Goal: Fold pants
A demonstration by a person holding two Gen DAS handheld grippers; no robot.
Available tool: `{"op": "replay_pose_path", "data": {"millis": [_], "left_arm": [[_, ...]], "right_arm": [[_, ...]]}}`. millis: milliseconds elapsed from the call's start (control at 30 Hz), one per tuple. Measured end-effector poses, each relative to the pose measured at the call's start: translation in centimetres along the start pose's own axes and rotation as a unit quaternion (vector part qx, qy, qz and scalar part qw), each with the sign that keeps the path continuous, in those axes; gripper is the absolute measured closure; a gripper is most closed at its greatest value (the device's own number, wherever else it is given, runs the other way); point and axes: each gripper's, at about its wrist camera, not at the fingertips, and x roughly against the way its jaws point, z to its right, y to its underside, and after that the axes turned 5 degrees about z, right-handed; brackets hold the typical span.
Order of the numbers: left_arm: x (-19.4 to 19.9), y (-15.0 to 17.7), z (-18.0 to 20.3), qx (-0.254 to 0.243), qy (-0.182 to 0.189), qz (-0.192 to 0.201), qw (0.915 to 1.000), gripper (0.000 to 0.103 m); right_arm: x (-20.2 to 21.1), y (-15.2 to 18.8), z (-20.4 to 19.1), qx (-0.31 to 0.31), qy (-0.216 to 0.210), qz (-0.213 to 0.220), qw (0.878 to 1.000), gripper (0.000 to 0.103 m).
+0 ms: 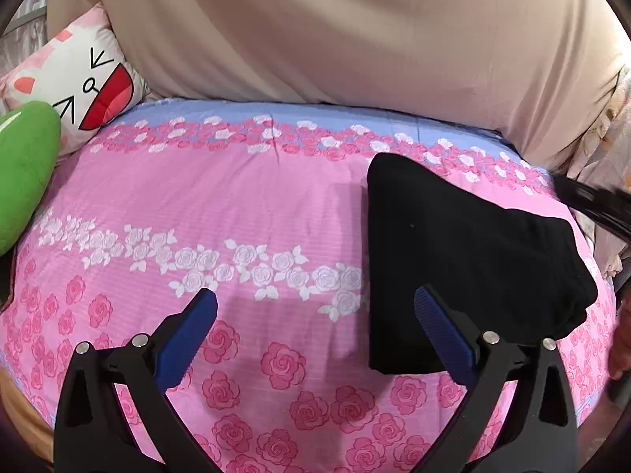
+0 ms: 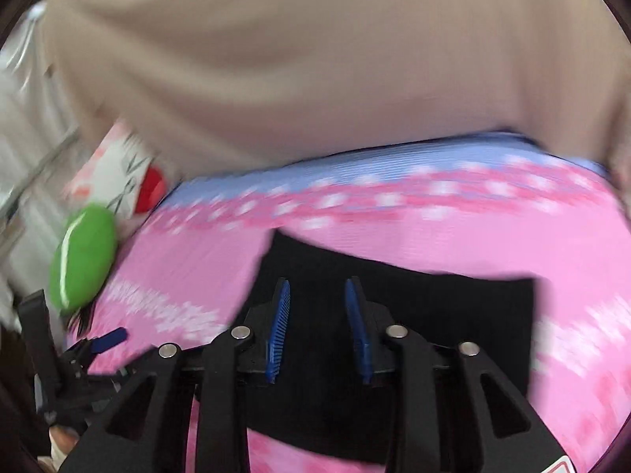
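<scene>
The black pants (image 1: 453,260) lie folded into a compact shape on the right side of the pink rose bedspread (image 1: 256,197). My left gripper (image 1: 315,303) hangs open and wide over the bed, its right blue pad over the pants' left edge, with nothing between the pads. The right gripper (image 1: 591,201) shows as a dark blur at the pants' far right corner. In the blurred right wrist view, my right gripper (image 2: 318,315) hovers above the pants (image 2: 434,315). Its blue pads stand a narrow gap apart, ribbed faces bare, and no cloth is visibly pinched.
A green cushion (image 1: 23,165) and a cartoon-face pillow (image 1: 79,79) sit at the bed's left end. A large beige drape (image 1: 355,39) rises behind the bed. A hand (image 1: 621,347) shows at the right edge. The left half of the bedspread carries no objects.
</scene>
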Motion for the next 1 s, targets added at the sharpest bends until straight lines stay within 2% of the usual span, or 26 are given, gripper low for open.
{"op": "replay_pose_path", "data": {"millis": [67, 133, 200, 233, 267, 300, 367, 400, 467, 567, 667, 700, 733, 833, 867, 933, 1000], "left_arm": [[-0.1, 0.2, -0.3, -0.005, -0.008, -0.005, 0.9999, 0.005], [0.0, 0.3, -0.6, -0.013, -0.016, -0.005, 0.9998, 0.005], [0.0, 0.4, -1.0, -0.018, -0.019, -0.007, 0.9996, 0.005], [-0.1, 0.4, -1.2, -0.019, -0.020, -0.009, 0.9996, 0.005], [-0.2, 0.4, -1.4, -0.018, -0.020, -0.011, 0.9996, 0.005], [-0.4, 0.4, -1.5, -0.018, -0.018, -0.012, 0.9996, 0.005], [-0.8, 0.3, -1.6, -0.014, -0.015, -0.015, 0.9997, 0.005], [-1.0, 0.2, -1.6, -0.013, -0.013, -0.018, 0.9997, 0.005], [-1.0, 0.1, -1.5, -0.014, -0.009, -0.019, 0.9997, 0.005], [-0.8, 0.0, -1.0, -0.023, -0.006, -0.014, 0.9996, 0.005], [-1.3, 0.0, -0.3, -0.025, 0.003, -0.018, 0.9995, 0.005], [-1.6, 0.0, 0.3, -0.023, 0.012, -0.022, 0.9994, 0.005], [-1.9, 0.0, 0.7, -0.021, 0.019, -0.026, 0.9993, 0.005], [-3.2, 0.0, 2.5, -0.018, 0.043, -0.045, 0.9979, 0.005], [-3.6, 0.0, 3.1, -0.016, 0.049, -0.053, 0.9973, 0.005], [-4.4, 0.1, 4.0, -0.013, 0.061, -0.066, 0.9958, 0.005], [-5.4, 0.4, 5.0, -0.017, 0.063, -0.079, 0.9947, 0.005]], "right_arm": [[-4.6, -0.4, -1.9, 0.016, -0.017, -0.036, 0.999, 0.093], [-10.1, -0.4, -2.7, 0.022, -0.006, -0.076, 0.997, 0.094], [-14.7, 1.0, -2.8, 0.017, 0.001, -0.125, 0.992, 0.094], [-16.2, 1.8, -2.8, 0.015, 0.011, -0.135, 0.991, 0.094], [-16.8, 2.3, -3.2, 0.023, 0.013, -0.121, 0.992, 0.094], [-16.8, 2.3, -4.0, 0.043, 0.024, -0.115, 0.992, 0.089], [-15.7, 1.9, -4.6, 0.045, 0.022, -0.115, 0.992, 0.091], [-14.9, 1.6, -4.3, 0.038, 0.014, -0.110, 0.993, 0.096], [-11.2, 1.1, -3.3, 0.020, 0.000, -0.080, 0.997, 0.095], [-5.2, 2.4, 0.9, 0.003, 0.058, -0.037, 0.998, 0.095], [0.4, 5.5, 7.4, -0.050, 0.140, -0.021, 0.989, 0.091], [1.5, 6.6, 9.1, -0.070, 0.157, -0.023, 0.985, 0.097], [2.4, 7.7, 10.8, -0.088, 0.160, -0.029, 0.983, 0.103], [5.1, 10.0, 13.8, -0.162, 0.092, -0.013, 0.982, 0.103], [6.0, 10.1, 14.0, -0.170, 0.088, -0.007, 0.982, 0.100], [7.0, 10.0, 13.5, -0.164, 0.099, 0.004, 0.981, 0.085], [7.4, 9.9, 13.2, -0.154, 0.105, 0.008, 0.982, 0.047]]}}
